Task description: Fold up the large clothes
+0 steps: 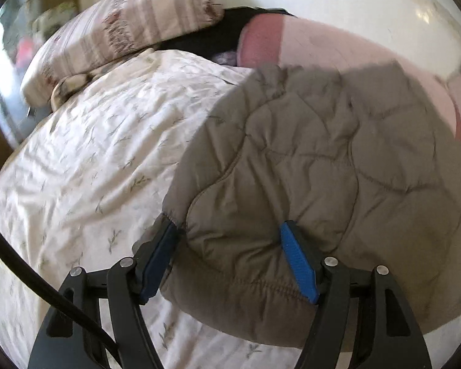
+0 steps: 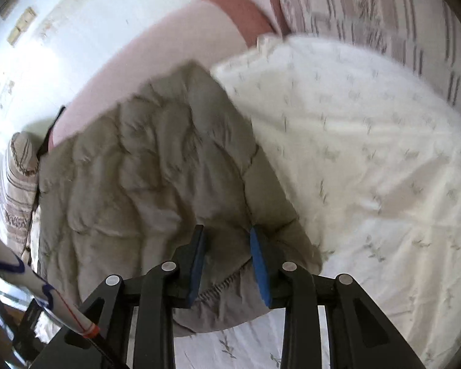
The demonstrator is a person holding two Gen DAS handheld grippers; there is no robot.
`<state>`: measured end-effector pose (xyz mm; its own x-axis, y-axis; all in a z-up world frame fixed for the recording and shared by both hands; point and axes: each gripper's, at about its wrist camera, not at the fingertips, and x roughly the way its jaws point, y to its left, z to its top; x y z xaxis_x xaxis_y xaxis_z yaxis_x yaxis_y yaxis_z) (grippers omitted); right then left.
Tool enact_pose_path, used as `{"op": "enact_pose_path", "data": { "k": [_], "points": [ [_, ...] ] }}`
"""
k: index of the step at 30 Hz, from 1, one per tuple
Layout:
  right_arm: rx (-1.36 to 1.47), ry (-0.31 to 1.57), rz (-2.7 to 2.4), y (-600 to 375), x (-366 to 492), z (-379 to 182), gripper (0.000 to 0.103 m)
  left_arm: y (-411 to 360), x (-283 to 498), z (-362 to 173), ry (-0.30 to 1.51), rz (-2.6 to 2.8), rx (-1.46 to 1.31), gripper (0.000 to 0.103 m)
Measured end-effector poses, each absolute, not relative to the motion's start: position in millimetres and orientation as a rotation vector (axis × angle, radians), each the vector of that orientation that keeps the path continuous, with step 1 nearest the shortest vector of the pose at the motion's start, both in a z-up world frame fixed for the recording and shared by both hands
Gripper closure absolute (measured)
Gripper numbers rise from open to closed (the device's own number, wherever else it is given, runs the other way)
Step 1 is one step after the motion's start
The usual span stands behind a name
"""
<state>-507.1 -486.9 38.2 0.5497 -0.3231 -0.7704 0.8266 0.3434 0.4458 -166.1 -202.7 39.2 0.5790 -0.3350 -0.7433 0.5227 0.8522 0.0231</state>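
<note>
Jacket (image 1: 307, 160) lies on the bed (image 1: 76, 169), seemingly partly folded; left gripper (image 1: 230, 240) spreads wide around its hem, right gripper (image 2: 227, 246) narrowly pinches its edge; further folds likely remain.

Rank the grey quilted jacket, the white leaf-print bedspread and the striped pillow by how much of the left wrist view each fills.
1. and 2. Grey quilted jacket and white leaf-print bedspread: too close to rank; the jacket lies nearer the camera, which inflates it.
3. Striped pillow: clearly smallest, and farthest away.
</note>
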Motion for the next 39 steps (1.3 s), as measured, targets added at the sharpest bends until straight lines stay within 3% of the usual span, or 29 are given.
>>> {"op": "enact_pose_path", "data": {
  "k": [4,6,7,8,13,19,26,34,36,38,39],
  "points": [
    [0.931,0.584,-0.777,-488.9,-517.6,52.9,0.069,-189.6,-161.0,49.7,0.824,-0.547,0.195,0.032],
    [0.906,0.547,-0.807,-487.2,-530.3,65.2,0.055,-176.0,-154.5,58.0,0.839,-0.548,0.144,0.032],
    [0.900,0.538,-0.834,-486.9,-536.4,67.8,0.044,-167.1,-150.1,62.4,0.850,-0.549,0.113,0.032],
    [0.906,0.529,-0.848,-487.0,-543.7,67.3,0.042,-159.8,-145.9,65.4,0.863,-0.550,0.089,0.030],
    [1.031,0.528,-0.853,-490.4,-573.7,47.5,0.042,-118.9,-114.5,57.9,1.005,-0.544,-0.073,0.025],
    [1.256,0.460,-0.779,-497.0,-590.4,17.9,0.031,-92.4,-94.5,25.3,1.240,-0.636,-0.421,0.025],
    [1.312,0.431,-0.710,-491.0,-576.6,5.7,0.026,-105.4,-95.8,17.3,1.235,-0.663,-0.467,0.024],
    [1.341,0.381,-0.723,-499.1,-556.5,-13.9,0.013,-121.3,-87.5,4.0,1.201,-0.652,-0.507,0.011],
    [1.310,0.376,-0.732,-501.8,-547.5,-13.6,0.014,-130.2,-87.3,6.9,1.165,-0.651,-0.448,0.014],
    [1.270,0.385,-0.731,-503.4,-539.8,-9.8,0.037,-141.1,-91.7,18.0,1.099,-0.648,-0.344,0.037],
    [1.244,0.397,-0.738,-503.4,-537.4,-6.5,0.043,-145.0,-96.1,25.6,1.063,-0.642,-0.292,0.043]
  ]
}}
